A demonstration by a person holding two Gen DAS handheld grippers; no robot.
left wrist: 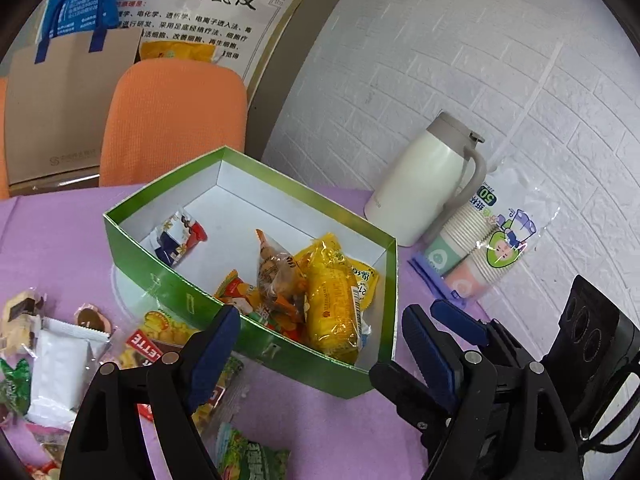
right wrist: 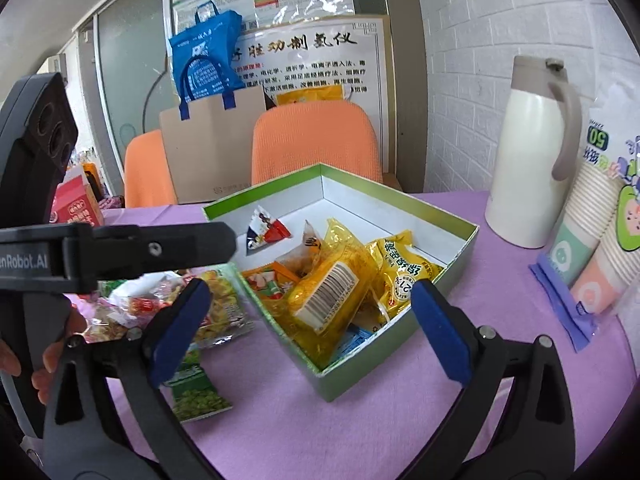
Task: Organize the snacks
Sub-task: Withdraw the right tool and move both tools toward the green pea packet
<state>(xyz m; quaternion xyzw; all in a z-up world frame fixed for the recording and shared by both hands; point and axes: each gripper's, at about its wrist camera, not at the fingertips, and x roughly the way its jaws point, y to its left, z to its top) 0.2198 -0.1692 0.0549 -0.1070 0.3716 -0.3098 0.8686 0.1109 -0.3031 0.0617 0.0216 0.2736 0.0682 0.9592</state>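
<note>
A green box [left wrist: 180, 280] with white inner walls [right wrist: 360, 200] sits on the purple cloth. Inside lie a yellow packet [left wrist: 332, 300] [right wrist: 328, 292], an orange packet [left wrist: 236, 292] and a red, white and blue triangular packet [left wrist: 176, 240] [right wrist: 264, 232]. My left gripper [left wrist: 320, 346] stands open over the box's near wall, nothing between its pads. My right gripper [right wrist: 310, 328] is open wide above the box's near corner, its pads touching nothing. Loose snacks lie left of the box: a white sachet [left wrist: 60, 368] and a green packet [left wrist: 252, 460] [right wrist: 196, 392].
A white thermos jug [left wrist: 424, 184] [right wrist: 528, 168] and a sleeve of paper cups [left wrist: 480, 256] [right wrist: 592, 248] stand right of the box by the brick wall. Orange chairs [left wrist: 172, 120] [right wrist: 316, 140] and a paper bag [right wrist: 212, 144] are behind the table. A hand [right wrist: 40, 360] holds the left gripper's handle.
</note>
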